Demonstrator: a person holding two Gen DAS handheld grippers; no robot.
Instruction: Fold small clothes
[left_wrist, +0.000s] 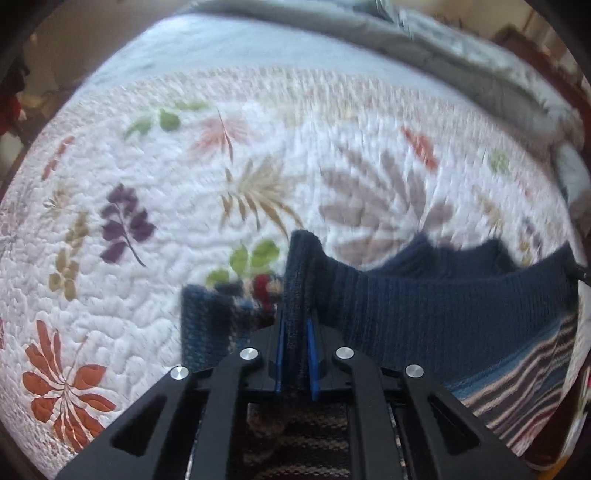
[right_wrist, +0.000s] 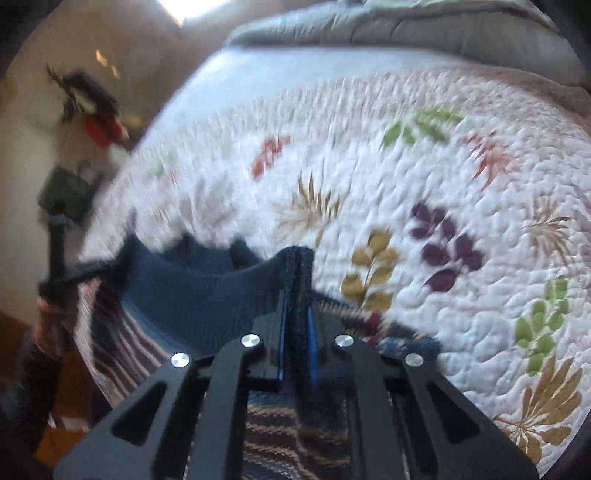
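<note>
Gripping the navy ribbed edge of a small knitted sweater (left_wrist: 436, 295), the left gripper (left_wrist: 295, 332) has its blue-lined jaws closed tight on a pinched fold of the knit; the right gripper (right_wrist: 297, 325) is closed in the same manner on the opposite end of that same ribbed band, a doubled ridge of fabric standing up between its pads; the band hangs stretched in a shallow sag between the two grips, which I judge to be deliberate, holding the garment spread by its edge so it can be laid out or folded square; the striped body of the sweater (right_wrist: 122, 332), in blue, brown and pale bands, drapes below and toward the near side of the bed; a further part with red and mixed-colour patterning (left_wrist: 264, 291) lies bunched on the floral quilt (left_wrist: 155, 155), just beyond the left jaws; the quilt covers the bed beneath, with a grey blanket (right_wrist: 424, 33) heaped at the far end; the garment is thus partly lifted, partly resting on the quilt; both views are blurred; no brand, label or legible writing is visible on garment, quilt or grippers.
</note>
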